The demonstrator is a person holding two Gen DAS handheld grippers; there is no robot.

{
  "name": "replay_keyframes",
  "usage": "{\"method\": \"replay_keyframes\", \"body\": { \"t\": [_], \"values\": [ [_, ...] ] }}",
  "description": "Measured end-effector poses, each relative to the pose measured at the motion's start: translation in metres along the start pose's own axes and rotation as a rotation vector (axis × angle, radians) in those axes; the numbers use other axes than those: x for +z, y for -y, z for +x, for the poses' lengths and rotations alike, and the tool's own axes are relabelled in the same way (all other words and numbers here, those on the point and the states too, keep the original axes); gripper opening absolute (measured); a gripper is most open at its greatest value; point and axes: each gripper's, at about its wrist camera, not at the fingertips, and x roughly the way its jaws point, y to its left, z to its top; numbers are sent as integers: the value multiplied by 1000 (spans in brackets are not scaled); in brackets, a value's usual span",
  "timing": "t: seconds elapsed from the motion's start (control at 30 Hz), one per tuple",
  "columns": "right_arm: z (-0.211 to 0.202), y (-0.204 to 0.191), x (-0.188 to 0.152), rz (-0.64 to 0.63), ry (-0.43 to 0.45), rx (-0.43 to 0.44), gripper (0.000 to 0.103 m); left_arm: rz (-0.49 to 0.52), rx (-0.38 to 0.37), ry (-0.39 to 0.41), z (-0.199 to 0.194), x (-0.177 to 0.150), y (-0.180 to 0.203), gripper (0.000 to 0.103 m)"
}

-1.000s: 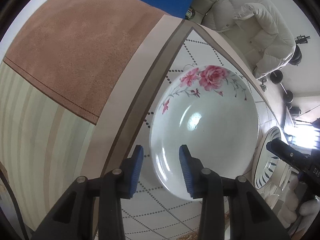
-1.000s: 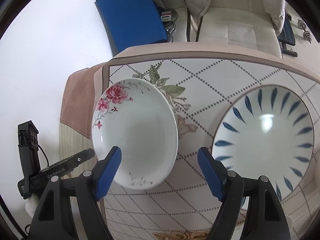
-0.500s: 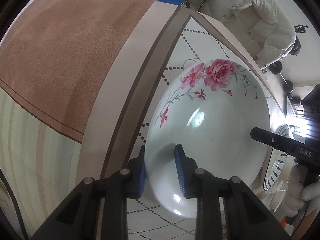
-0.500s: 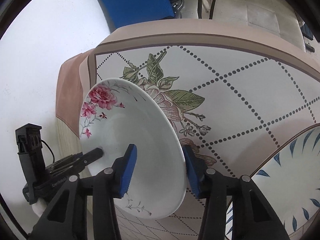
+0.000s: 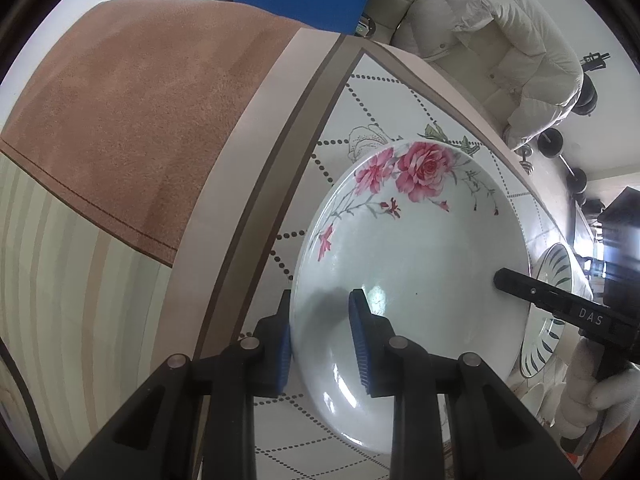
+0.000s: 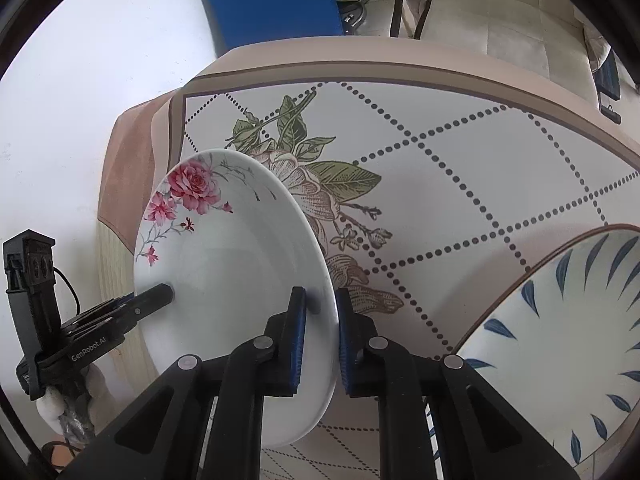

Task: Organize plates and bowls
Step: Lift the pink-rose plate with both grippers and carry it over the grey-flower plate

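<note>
A white plate with pink roses (image 5: 420, 264) (image 6: 232, 264) is tilted up off the patterned tablecloth (image 6: 440, 160). My left gripper (image 5: 321, 304) is shut on its near left rim, one blue pad under the plate and one inside it. My right gripper (image 6: 320, 300) is closing on the opposite rim, which sits between its blue pads, and both pads touch it. Each wrist view shows the other gripper's finger (image 5: 520, 286) (image 6: 156, 296) resting inside the plate. To the right, a bigger plate with blue leaf marks (image 6: 560, 340) (image 5: 556, 264) lies flat on the table.
The table edge, with brown cloth (image 5: 140, 120) hanging over it, runs close along the left of the rose plate. A blue panel (image 6: 272, 0) and a cream jacket on a seat (image 5: 500, 32) stand beyond the table. Dumbbells (image 5: 552, 140) lie on the floor.
The right gripper came down from wide open over the table and closed around the rose plate's right rim. The left gripper closed on the left rim, and the plate tipped up.
</note>
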Motion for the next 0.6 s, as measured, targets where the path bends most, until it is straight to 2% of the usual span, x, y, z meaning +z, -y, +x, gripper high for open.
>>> {"method": "replay_keyframes", "body": {
  "t": [0.3, 0.6],
  "values": [
    [-32, 7, -33, 17, 43, 43, 16, 51, -1, 31, -32, -25, 24, 23],
    [-85, 24, -86, 52, 109, 73, 16, 134, -15, 57, -65, -63, 76, 23]
  ]
}}
